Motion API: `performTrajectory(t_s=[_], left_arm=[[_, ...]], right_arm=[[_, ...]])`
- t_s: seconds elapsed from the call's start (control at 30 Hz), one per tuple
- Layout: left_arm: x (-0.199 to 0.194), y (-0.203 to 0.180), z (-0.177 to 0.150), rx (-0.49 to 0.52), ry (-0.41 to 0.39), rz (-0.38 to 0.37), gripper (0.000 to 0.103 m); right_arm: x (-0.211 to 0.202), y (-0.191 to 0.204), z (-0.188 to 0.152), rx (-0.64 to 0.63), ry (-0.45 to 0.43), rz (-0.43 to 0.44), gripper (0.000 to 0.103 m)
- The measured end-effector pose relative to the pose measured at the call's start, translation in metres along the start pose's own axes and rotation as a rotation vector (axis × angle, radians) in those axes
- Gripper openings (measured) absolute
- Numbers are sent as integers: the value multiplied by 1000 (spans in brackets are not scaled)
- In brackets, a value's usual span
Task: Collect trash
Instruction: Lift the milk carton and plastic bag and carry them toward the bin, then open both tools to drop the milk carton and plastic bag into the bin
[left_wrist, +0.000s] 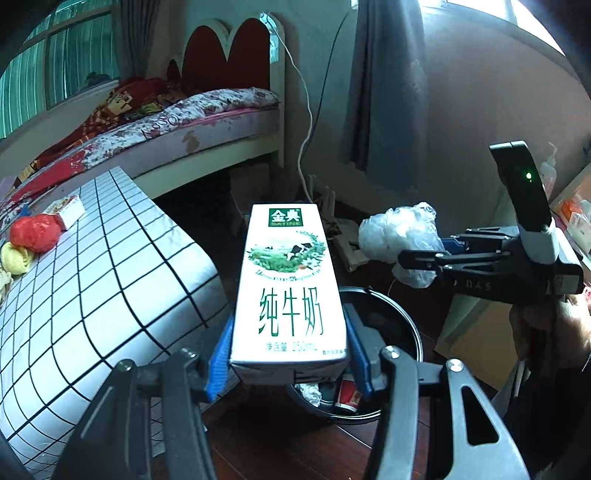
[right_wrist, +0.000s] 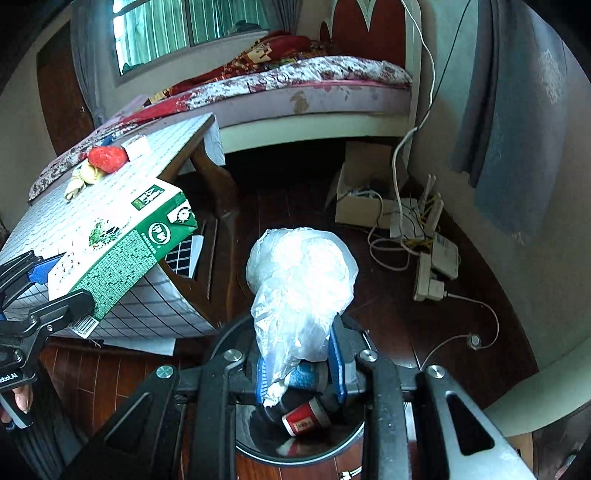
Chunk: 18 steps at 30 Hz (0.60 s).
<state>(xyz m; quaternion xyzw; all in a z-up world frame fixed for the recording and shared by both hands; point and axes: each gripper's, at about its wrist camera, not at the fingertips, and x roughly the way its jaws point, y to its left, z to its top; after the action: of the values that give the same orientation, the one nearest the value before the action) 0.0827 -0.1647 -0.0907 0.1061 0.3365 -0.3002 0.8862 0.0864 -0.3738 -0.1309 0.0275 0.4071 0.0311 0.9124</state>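
My left gripper (left_wrist: 288, 362) is shut on a white and green milk carton (left_wrist: 290, 291) and holds it above the near rim of a black round trash bin (left_wrist: 399, 317). The carton also shows in the right wrist view (right_wrist: 122, 247). My right gripper (right_wrist: 301, 369) is shut on a crumpled clear plastic bag (right_wrist: 301, 284) right over the bin (right_wrist: 295, 443). The bag shows in the left wrist view (left_wrist: 399, 236) too. The bin holds a red paper cup (right_wrist: 304, 419) and foil (left_wrist: 308, 393).
A table with a white grid cloth (left_wrist: 92, 295) stands left of the bin, bearing a red crumpled bag (left_wrist: 35, 232), yellow scraps (left_wrist: 14, 258) and a small box (left_wrist: 68, 208). A bed (left_wrist: 184, 122) lies behind. Cables, a power strip (right_wrist: 430, 273) and a cardboard box (right_wrist: 365, 188) lie on the floor.
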Motion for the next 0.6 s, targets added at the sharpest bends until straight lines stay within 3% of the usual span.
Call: performTrajectory(t_s=[0.17, 0.6], left_arm=[[22, -17, -10, 30, 77, -68, 55], [59, -27, -22, 7, 195, -111, 55]], right_arm=[[14, -5, -10, -21, 66, 1, 28], [41, -2, -31, -81, 174, 6, 28]])
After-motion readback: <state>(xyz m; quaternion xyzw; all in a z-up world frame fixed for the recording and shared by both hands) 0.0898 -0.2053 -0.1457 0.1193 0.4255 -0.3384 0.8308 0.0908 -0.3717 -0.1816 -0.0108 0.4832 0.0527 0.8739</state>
